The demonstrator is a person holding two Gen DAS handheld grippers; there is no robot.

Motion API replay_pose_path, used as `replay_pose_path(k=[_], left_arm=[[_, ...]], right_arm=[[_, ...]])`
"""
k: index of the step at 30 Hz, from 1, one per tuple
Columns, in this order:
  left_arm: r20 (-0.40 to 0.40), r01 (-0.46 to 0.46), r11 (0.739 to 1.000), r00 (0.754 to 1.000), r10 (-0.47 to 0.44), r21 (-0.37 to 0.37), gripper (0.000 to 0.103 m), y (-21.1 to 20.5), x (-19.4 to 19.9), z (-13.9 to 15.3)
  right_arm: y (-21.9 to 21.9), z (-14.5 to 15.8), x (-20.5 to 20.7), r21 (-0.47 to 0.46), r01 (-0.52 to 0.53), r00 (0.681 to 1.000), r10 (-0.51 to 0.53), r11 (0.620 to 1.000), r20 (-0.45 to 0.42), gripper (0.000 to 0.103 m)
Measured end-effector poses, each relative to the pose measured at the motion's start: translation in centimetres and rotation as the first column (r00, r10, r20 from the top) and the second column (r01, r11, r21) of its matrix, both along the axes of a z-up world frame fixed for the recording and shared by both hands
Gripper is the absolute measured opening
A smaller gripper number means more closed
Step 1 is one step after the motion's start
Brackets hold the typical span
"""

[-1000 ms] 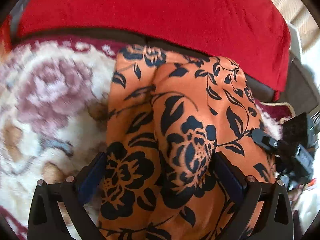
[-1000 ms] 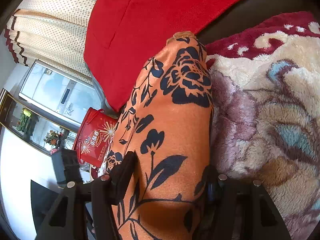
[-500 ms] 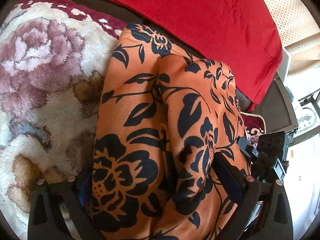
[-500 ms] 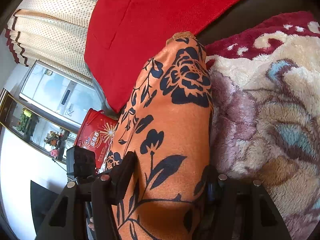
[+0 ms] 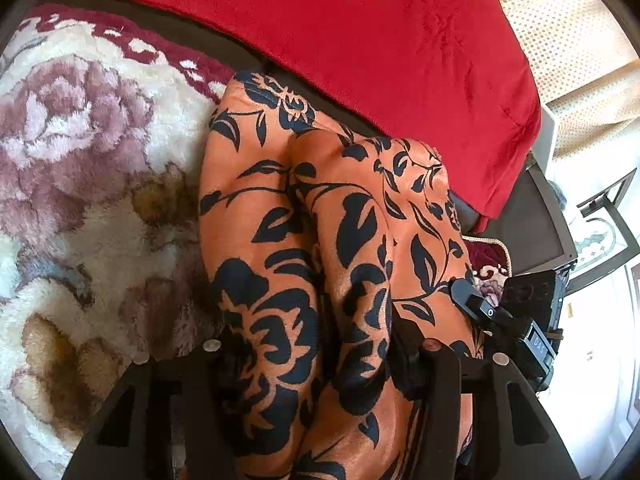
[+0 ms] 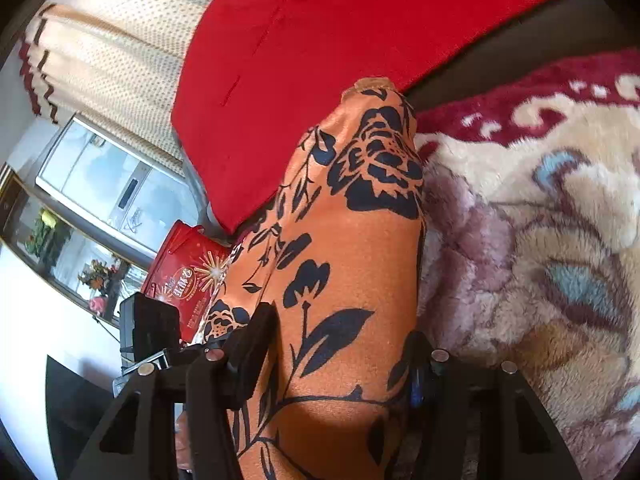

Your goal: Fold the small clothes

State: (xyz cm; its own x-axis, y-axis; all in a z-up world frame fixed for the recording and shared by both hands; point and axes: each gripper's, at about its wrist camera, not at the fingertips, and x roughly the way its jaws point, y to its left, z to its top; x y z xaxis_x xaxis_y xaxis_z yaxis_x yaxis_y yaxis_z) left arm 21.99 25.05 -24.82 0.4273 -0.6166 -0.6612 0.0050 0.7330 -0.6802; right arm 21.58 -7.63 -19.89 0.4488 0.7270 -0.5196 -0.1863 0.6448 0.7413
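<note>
An orange garment with black flowers (image 5: 328, 208) lies in a long folded strip on a fluffy floral blanket (image 5: 80, 168). My left gripper (image 5: 316, 340) has its jaws closing on the strip's near end, and bunched cloth fills the gap between the pads. In the right wrist view the same garment (image 6: 360, 220) runs between the fingers of my right gripper (image 6: 338, 336), whose jaws are closing a little and pressing on the cloth. The right gripper's finger (image 5: 476, 308) also shows at the strip's right edge in the left wrist view.
A red cushion (image 5: 360, 40) lies along the far side behind the garment. Dotted cream curtains (image 6: 120, 60) hang at the left of the right wrist view. Below them are a red printed bag (image 6: 188, 276) and a glass cabinet (image 6: 100, 184).
The left gripper's jaws have narrowed from wide open onto the cloth, bunching it into a ridge, and the view has shifted along the strip. The right gripper has stayed put, still holding.
</note>
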Motion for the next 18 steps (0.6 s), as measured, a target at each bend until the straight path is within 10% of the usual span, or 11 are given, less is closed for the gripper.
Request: replay_pose_path(k=[6,18], left_arm=[[-0.037,-0.005,1.000,0.999,0.005,-0.005,0.068,-0.2,0.4,-0.8],[0.097,-0.032,0.994,0.995,0.021,0.104,0.047,-1.9,-0.9,4.2]], right_arm=[[-0.1,-1.0,0.5,0.030,0.004,0.998,-0.002,1.000,-0.058,0.058],[0.0,1.6,-1.0,0.003,0.020,0.999,-0.020,1.000,0.048,0.054]])
